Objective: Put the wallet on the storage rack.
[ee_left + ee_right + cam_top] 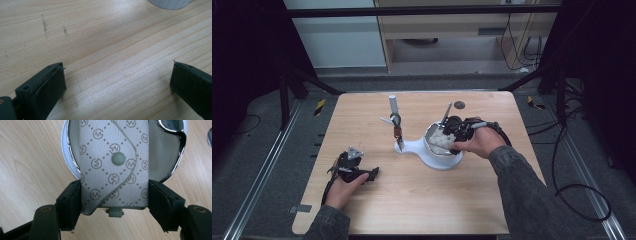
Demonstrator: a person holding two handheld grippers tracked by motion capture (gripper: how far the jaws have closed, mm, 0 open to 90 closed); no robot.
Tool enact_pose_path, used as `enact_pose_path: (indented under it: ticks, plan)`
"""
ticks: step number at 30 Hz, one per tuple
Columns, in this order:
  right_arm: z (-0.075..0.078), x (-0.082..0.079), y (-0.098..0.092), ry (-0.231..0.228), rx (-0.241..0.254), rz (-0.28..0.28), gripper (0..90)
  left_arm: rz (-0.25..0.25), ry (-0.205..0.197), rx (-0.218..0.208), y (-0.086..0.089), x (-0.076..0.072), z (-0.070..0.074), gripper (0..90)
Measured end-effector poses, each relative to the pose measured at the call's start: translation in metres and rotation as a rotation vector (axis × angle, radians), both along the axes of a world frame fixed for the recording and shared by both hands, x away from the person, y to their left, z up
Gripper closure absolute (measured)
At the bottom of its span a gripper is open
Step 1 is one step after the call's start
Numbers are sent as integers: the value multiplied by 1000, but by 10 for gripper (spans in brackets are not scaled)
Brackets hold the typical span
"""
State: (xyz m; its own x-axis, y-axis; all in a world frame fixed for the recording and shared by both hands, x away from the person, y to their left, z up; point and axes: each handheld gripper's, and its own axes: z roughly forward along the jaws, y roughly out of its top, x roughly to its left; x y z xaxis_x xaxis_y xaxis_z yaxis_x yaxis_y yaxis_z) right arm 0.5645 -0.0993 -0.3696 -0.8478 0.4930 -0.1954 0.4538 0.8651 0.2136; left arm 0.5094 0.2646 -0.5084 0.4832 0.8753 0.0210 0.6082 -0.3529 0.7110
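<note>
A grey pouch (113, 162) with a printed monogram pattern and a snap button hangs over a white dish with a chrome rim (68, 157). My right gripper (113, 205) is shut on the pouch, one pad pressing each side of its lower end. From above, the right gripper (452, 131) hovers at the dish (444, 161) with the pale pouch (439, 140) under it. My left gripper (368, 175) rests low on the wooden table at the front left. Its jaws (117, 80) stand wide apart over bare wood, holding nothing.
The dish belongs to a white stand whose foot reaches left to an upright post (393, 106) with a small dangling piece (398, 132). A dark round spot (459, 105) lies near the table's far edge. The stand's white edge (170, 3) lies beyond the left gripper.
</note>
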Motion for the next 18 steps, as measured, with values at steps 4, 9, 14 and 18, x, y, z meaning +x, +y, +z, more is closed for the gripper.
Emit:
enact_pose_path:
  ticks: [4,9,14,18]
  plan:
    - [-2,3,0,3,-9,-1,311,-2,1,1,0,0,0,0]
    - [-3,4,1,1,-10,-4,311,-1,0,-1,0,0,0,0]
    - [-4,6,1,3,-9,-4,310,-2,0,-2,-1,0,0,0]
    - [-6,7,1,8,-7,-6,309,0,-2,-3,-1,0,0,0]
